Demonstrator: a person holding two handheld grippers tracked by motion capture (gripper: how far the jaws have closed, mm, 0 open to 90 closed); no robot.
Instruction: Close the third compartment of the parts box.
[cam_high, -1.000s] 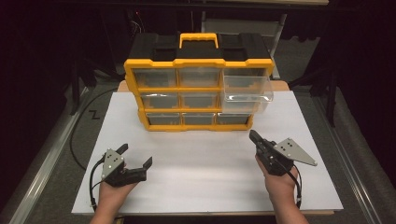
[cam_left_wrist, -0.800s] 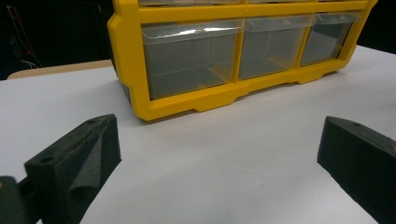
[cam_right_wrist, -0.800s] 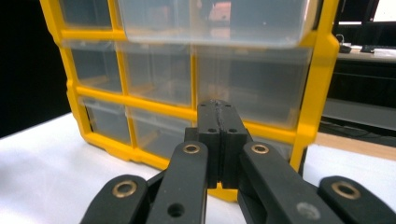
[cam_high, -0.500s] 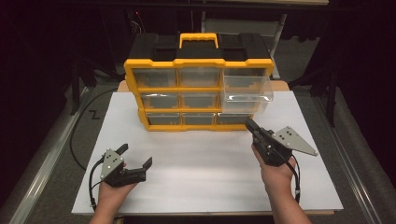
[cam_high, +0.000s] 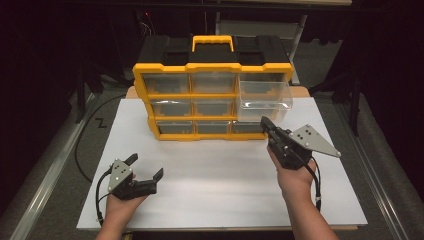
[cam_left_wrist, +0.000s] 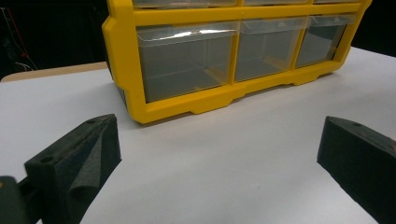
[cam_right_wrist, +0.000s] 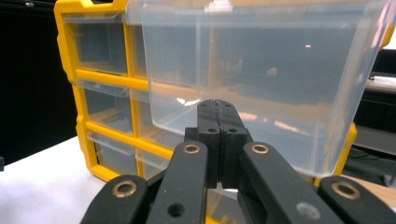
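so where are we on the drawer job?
Done: the top-right drawer sticks out of the yellow cabinet; the other drawers sit flush. In hand: the right claw, jaws shut on nothing, points at that drawer from just in front and below. The left claw sits open on the white board. Left: probably pushing the drawer back in; no contact is visible yet.

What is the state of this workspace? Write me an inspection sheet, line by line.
Surface: white board on a table, bare in front.
Job's things: yellow drawer organizer, upright; its top-right clear drawer pulled out, looks empty; other drawers in.
Clutter: nothing seen.
Grippers: left tool open, resting on the board; right tool shut on nothing, raised just below the pulled drawer's front.
Cables: one trails from each tool; a black cable lies left of the board.
Surroundings: dark, grey floor.
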